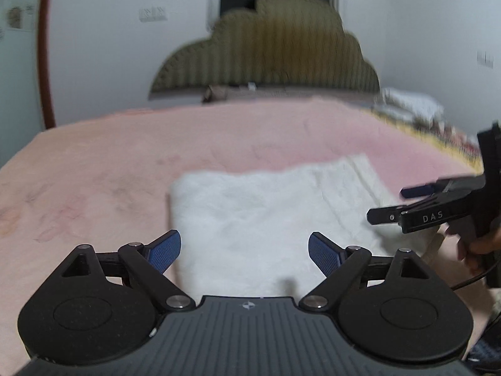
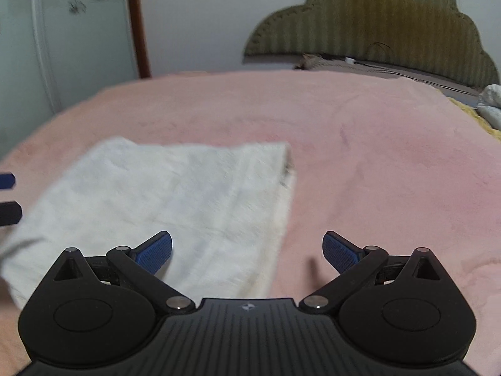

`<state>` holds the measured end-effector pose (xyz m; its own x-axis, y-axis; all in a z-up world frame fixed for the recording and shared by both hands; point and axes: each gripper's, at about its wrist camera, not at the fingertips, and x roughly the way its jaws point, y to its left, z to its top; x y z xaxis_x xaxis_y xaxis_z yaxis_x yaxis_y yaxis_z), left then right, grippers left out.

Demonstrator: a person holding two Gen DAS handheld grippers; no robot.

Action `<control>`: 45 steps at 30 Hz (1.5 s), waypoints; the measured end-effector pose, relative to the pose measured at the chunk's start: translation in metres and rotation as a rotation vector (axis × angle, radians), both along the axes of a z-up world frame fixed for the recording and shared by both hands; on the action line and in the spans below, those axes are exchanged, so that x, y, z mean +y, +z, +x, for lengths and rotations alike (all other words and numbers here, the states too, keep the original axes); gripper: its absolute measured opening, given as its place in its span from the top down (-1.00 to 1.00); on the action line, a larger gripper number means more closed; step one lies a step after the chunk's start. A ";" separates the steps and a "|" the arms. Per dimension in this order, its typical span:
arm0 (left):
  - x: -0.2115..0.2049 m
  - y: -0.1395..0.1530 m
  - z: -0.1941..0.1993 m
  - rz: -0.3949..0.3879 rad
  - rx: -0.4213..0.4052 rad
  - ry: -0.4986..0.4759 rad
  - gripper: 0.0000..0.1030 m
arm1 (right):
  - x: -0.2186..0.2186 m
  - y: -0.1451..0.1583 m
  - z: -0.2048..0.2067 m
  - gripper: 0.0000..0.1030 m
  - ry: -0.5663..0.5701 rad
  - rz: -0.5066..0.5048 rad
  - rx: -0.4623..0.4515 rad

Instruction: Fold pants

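The white fleecy pants (image 1: pixel 266 216) lie folded into a flat rectangle on the pink bedspread (image 1: pixel 109 172). In the right wrist view the pants (image 2: pixel 162 200) lie left of centre. My left gripper (image 1: pixel 244 252) is open and empty, just above the near edge of the pants. My right gripper (image 2: pixel 247 252) is open and empty, over the pants' right edge and the bedspread (image 2: pixel 375 172). The right gripper also shows from the side in the left wrist view (image 1: pixel 391 203), at the pants' right end. The left gripper's fingertips (image 2: pixel 7 181) show at the left edge of the right wrist view.
A padded olive headboard (image 1: pixel 269 53) stands at the far end of the bed. White bedding (image 1: pixel 410 100) and a yellow patterned cloth (image 1: pixel 444 138) lie at the far right. A white wardrobe (image 2: pixel 47 47) and a brown door frame (image 2: pixel 137 22) stand to the left.
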<state>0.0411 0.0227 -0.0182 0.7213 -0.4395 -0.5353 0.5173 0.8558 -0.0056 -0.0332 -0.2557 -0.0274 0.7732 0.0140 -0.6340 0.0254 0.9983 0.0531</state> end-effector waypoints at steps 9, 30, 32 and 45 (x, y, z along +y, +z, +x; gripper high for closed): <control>-0.031 -0.032 0.000 0.064 0.049 0.106 -0.85 | -0.021 -0.022 -0.009 -1.00 -0.046 0.156 -0.028; -0.032 -0.043 -0.011 0.053 -0.038 0.195 -1.00 | -0.035 -0.030 -0.016 -1.00 -0.065 0.256 -0.089; -0.032 -0.043 -0.011 0.052 -0.038 0.195 -1.00 | -0.034 -0.030 -0.015 -1.00 -0.065 0.254 -0.088; -0.032 -0.043 -0.010 0.048 -0.036 0.194 -1.00 | -0.034 -0.030 -0.015 -1.00 -0.064 0.261 -0.089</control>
<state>0.0309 -0.0089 -0.0613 0.8089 -0.2650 -0.5249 0.3415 0.9384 0.0527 -0.0482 -0.2896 -0.0577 0.8302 0.1173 -0.5450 0.0719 0.9469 0.3134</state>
